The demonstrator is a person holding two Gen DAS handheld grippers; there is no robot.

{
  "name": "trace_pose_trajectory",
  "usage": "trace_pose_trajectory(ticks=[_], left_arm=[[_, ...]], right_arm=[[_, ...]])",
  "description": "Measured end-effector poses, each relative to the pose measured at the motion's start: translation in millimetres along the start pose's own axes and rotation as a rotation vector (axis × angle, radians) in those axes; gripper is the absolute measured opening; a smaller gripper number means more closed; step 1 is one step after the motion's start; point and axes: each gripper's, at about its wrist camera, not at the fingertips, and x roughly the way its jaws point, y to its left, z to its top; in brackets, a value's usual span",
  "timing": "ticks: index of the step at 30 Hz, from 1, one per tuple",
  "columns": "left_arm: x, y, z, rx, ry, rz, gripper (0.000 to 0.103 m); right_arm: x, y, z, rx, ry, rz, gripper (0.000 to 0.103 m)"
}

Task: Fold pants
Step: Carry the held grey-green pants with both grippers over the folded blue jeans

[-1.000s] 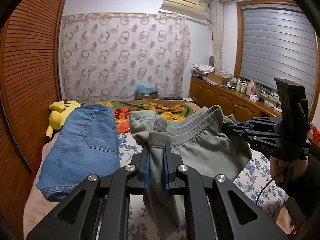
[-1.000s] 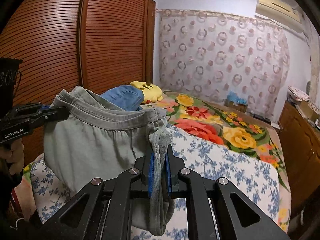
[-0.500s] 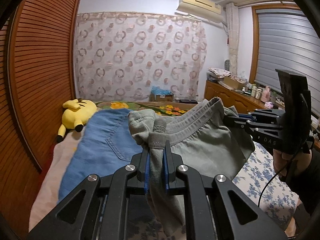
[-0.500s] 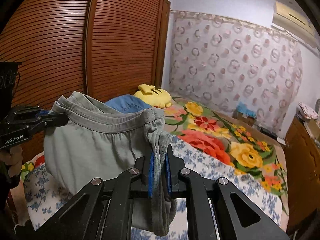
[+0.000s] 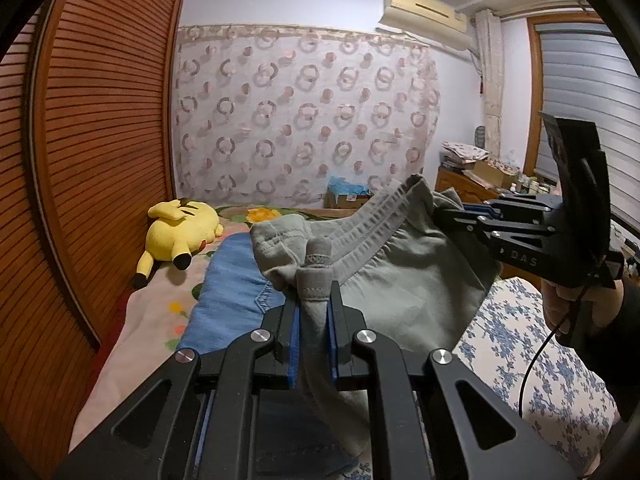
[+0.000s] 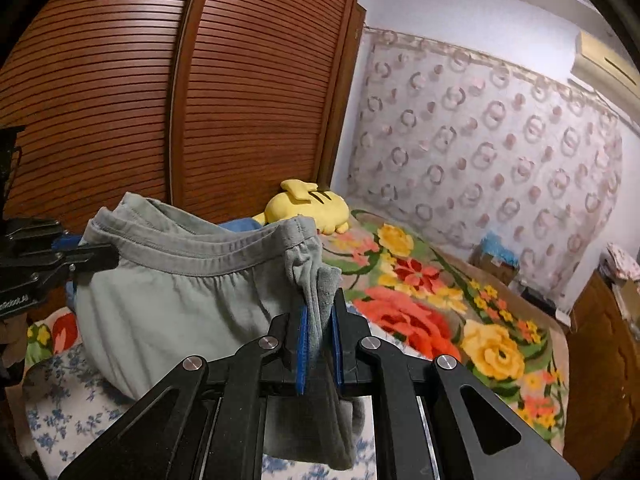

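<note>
Grey-green pants (image 5: pixel 404 276) hang in the air above the bed, stretched by the waistband between both grippers. My left gripper (image 5: pixel 314 304) is shut on a bunched corner of the waistband. In the right wrist view my right gripper (image 6: pixel 319 312) is shut on the other corner of the pants (image 6: pixel 176 304), with cloth hanging down below its blue pads. From the left wrist view the right gripper (image 5: pixel 452 214) shows at the right, held by a hand. The left gripper (image 6: pixel 100 258) shows at the left edge of the right wrist view.
Blue jeans (image 5: pixel 236 296) lie on the bed under the pants, beside a yellow plush toy (image 5: pixel 180 232). A floral bedspread (image 6: pixel 432 316) covers the bed. Slatted wooden wardrobe doors (image 6: pixel 180 100) stand along one side, a curtain (image 5: pixel 304 116) at the far end, a cluttered wooden cabinet (image 5: pixel 476 178) near the window.
Both grippers have carried the stretched pants sideways toward the wardrobe side of the bed, over the jeans. The grips on the waistband are unchanged.
</note>
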Motion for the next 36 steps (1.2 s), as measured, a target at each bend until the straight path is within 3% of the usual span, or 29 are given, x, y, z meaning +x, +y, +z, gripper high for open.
trace_pose_trajectory(ticks=[8,13,21,35,36], left_arm=[[9,22,-15,-0.075,0.007,0.063,0.012],[6,31,-33,-0.156,-0.008,0.110,0.012],[8,34,-46,-0.196,0.020,0.200,0.014],[21,36,-58,-0.220,0.073,0.219,0.014],[21,35,-59,-0.219,0.075,0.219,0.014]], right_arm=[[41,12,9,-0.127,0.023,0.035,0.010],[68,15,16,-0.127,0.032,0.063,0.010],[79,23,25,-0.178,-0.004,0.099,0.010],[91,6,15,-0.099,0.028,0.162,0.010],[90,4,16,-0.091,0.031,0.164,0.018]])
